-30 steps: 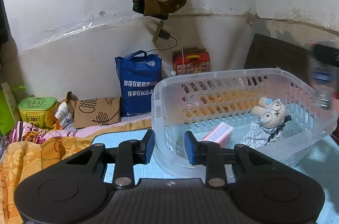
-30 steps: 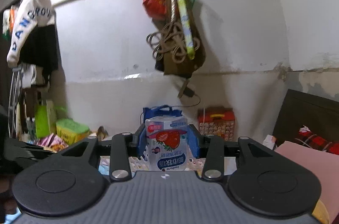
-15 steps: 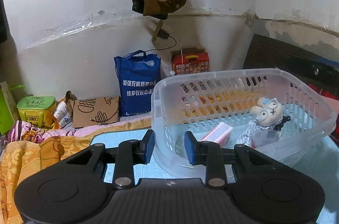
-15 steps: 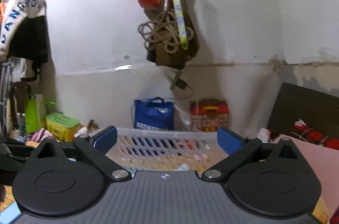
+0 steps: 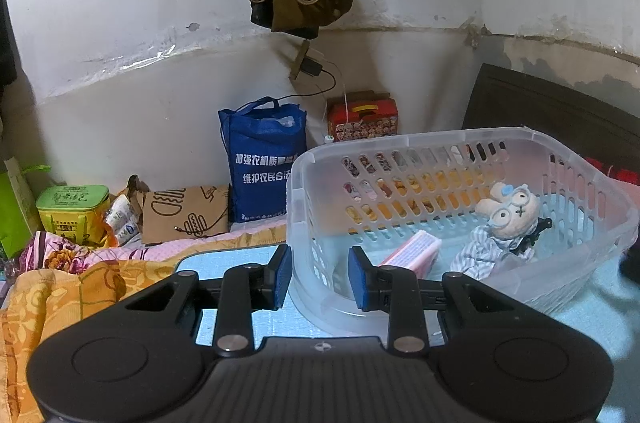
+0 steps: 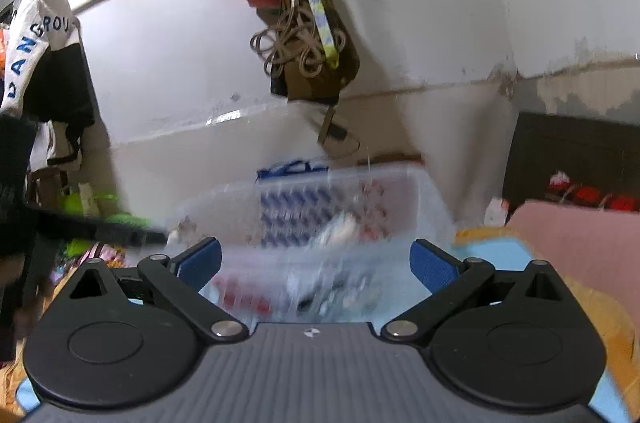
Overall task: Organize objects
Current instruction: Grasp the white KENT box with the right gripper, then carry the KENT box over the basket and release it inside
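Note:
A clear plastic basket stands on a light blue table. Inside lie a plush bunny in striped clothes and a pink pack. My left gripper sits at the basket's near left corner, its blue pads straddling the wall with a narrow gap between them. My right gripper is wide open and empty, in front of the basket, which is blurred by motion. Blurred items show inside the basket there.
A blue tote bag, a red tin, a brown paper bag and a green box stand along the wall. An orange floral cloth lies left. A pink pad lies right.
My right gripper held a strawberry milk pack, then opened and let it go. It has since tilted down toward the basket. My left gripper stayed put.

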`<state>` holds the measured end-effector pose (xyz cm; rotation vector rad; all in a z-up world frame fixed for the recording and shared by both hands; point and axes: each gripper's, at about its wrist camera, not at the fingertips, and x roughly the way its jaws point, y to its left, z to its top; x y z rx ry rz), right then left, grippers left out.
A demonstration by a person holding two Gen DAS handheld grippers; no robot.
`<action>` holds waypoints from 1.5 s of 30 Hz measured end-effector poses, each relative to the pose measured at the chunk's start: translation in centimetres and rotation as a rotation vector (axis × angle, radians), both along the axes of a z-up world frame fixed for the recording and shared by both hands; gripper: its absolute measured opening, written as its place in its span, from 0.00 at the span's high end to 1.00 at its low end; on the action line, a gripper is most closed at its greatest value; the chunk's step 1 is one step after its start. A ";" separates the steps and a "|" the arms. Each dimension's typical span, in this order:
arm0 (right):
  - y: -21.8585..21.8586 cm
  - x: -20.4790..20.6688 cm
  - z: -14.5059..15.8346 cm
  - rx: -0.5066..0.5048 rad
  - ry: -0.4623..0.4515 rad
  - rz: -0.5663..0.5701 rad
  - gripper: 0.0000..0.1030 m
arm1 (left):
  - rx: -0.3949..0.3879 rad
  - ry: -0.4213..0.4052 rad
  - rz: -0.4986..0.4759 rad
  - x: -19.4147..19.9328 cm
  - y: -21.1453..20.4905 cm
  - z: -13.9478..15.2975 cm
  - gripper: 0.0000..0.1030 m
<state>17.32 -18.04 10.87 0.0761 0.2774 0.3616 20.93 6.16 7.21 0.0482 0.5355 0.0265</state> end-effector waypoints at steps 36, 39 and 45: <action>2.6 0.0 -5.7 -0.006 0.052 0.049 0.39 | -0.012 -0.003 -0.008 0.1 0.2 0.1 0.66; 2.2 -0.4 -5.6 0.018 0.021 0.045 0.39 | -0.007 -0.003 -0.007 0.0 0.2 0.0 0.66; 2.5 -1.0 -5.5 -0.002 -0.025 0.043 0.39 | -0.003 -0.007 -0.004 0.0 0.1 -0.1 0.67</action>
